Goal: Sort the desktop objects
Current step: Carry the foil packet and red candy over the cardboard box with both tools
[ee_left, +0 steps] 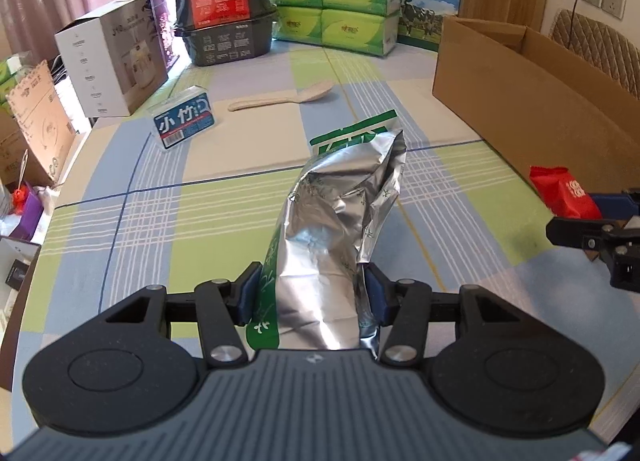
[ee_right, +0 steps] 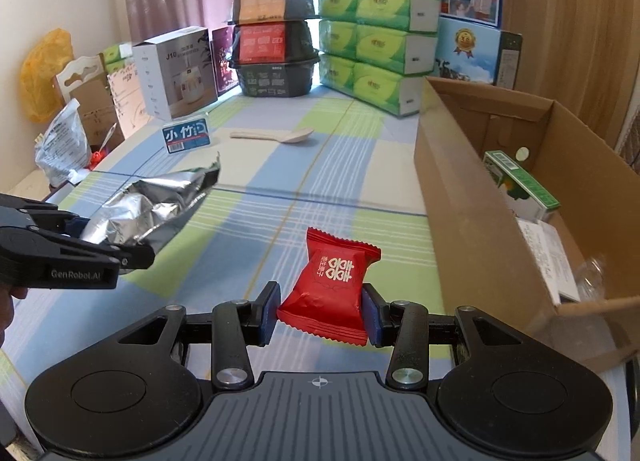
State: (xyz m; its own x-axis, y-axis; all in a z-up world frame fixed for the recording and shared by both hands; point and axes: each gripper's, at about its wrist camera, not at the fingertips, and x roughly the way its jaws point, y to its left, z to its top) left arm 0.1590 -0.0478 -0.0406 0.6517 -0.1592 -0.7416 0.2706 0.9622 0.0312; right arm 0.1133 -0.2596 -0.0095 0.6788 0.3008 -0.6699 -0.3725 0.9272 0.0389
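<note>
Silver foil fills the centre of the left wrist view: a crumpled foil bag with green print is clamped between the two blue pads of the left gripper, its torn top pointing up and away. In the right wrist view the same bag juts in from the left edge, lifted above the checked tablecloth.

The right gripper, at the bottom centre of its own view, is closed on a red sweet packet with white characters; both pads press its sides. Whether the packet rests on the cloth or is just off it cannot be told.

To the right of both views stands an open cardboard box, already holding a green-and-white carton and some papers. Further back on the cloth lie a pale spoon and a small blue-and-white pack, both untouched. Stacked green tissue packs and other boxes line the far edge.

Both items look picked up, so the carrying step seems in hand. The next move likely calls for swinging each gripper rightward over the box wall and letting go inside, the packet first since it is nearer.
</note>
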